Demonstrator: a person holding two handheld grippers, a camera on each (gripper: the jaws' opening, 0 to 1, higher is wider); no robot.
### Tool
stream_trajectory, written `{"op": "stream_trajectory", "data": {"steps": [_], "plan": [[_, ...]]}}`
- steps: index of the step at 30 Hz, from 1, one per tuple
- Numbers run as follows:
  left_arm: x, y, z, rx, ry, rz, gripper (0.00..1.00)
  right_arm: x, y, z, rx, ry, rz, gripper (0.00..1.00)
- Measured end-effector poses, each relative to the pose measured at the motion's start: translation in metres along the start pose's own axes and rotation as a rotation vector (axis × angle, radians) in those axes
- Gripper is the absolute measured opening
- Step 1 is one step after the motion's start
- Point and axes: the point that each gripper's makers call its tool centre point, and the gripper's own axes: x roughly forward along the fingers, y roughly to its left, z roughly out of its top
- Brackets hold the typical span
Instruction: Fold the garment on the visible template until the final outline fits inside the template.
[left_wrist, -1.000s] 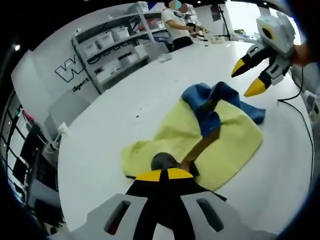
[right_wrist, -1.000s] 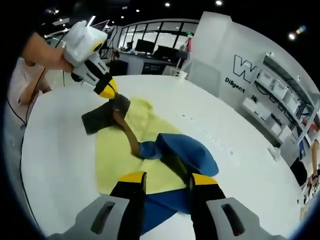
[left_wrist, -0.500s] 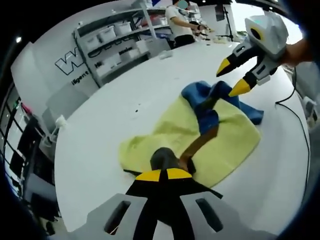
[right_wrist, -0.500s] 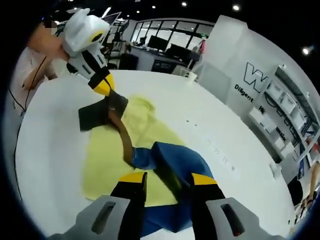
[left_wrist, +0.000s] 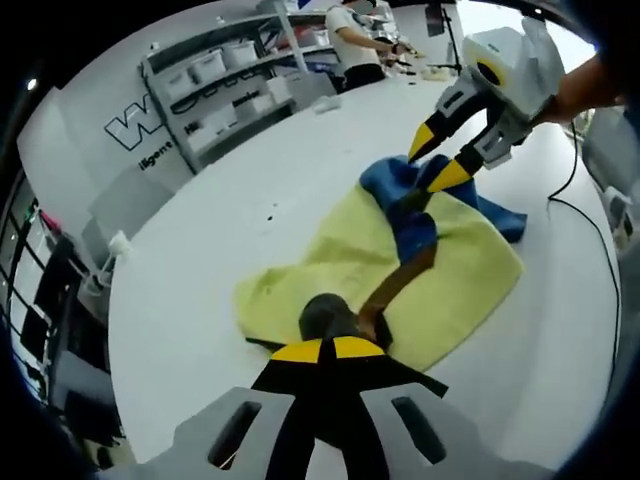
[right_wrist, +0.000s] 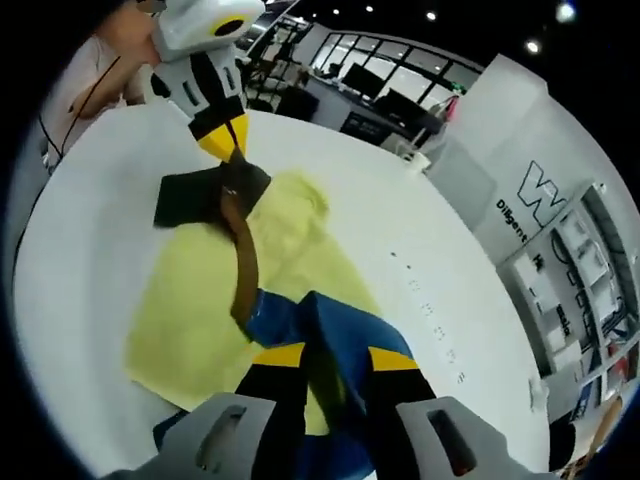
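In my left gripper view, the left gripper (left_wrist: 322, 350) sits nearest to me, its yellow-tipped jaws pressed together on a dark grey patch of the garment (left_wrist: 330, 322). That garment is a strip of joined cloth: dark grey at my end, a brown band in the middle, and blue at the far end. It lies across a pale yellow cloth (left_wrist: 300, 275), which is spread on the round white table (left_wrist: 200, 260). At the far, blue end of the garment, the right gripper (left_wrist: 436, 160) comes down from the upper right, jaws slightly apart, with blue cloth between the tips.

In my right gripper view, the right gripper (right_wrist: 326, 358) is nearest, its jaws narrowly parted with a raised fold of the blue cloth (right_wrist: 330, 335) standing between them; I cannot tell whether they are pinching it. Beyond the blue cloth, the brown band (right_wrist: 243, 262) runs over the yellow cloth to the dark grey patch, where the left gripper clamps it.

Beyond the table stand grey shelves (left_wrist: 225, 75) holding white bins, and a person (left_wrist: 350, 45) stands at the far edge.
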Motion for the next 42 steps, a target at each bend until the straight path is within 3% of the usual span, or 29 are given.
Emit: {"op": "stream_trajectory", "data": {"steps": [5,20,26,30,42], "plan": [[0.001,0.000,0.000,-0.002,0.003,-0.002,0.06,0.009,0.002,-0.003,-0.079,0.009,0.025,0.03],[0.005,0.001,-0.001,-0.016,0.010,-0.018,0.06,0.034,0.008,-0.011,-0.159,0.065,0.086,0.00],[0.004,0.008,-0.001,-0.059,0.016,-0.018,0.06,0.030,-0.001,-0.009,-0.094,0.066,0.073,0.00],[0.002,0.018,-0.003,-0.165,0.015,-0.003,0.05,0.020,-0.012,-0.008,-0.056,0.066,0.043,0.00],[-0.011,0.041,0.007,-0.185,-0.019,0.038,0.05,-0.020,-0.053,0.000,0.030,0.017,-0.065,0.00]]}}
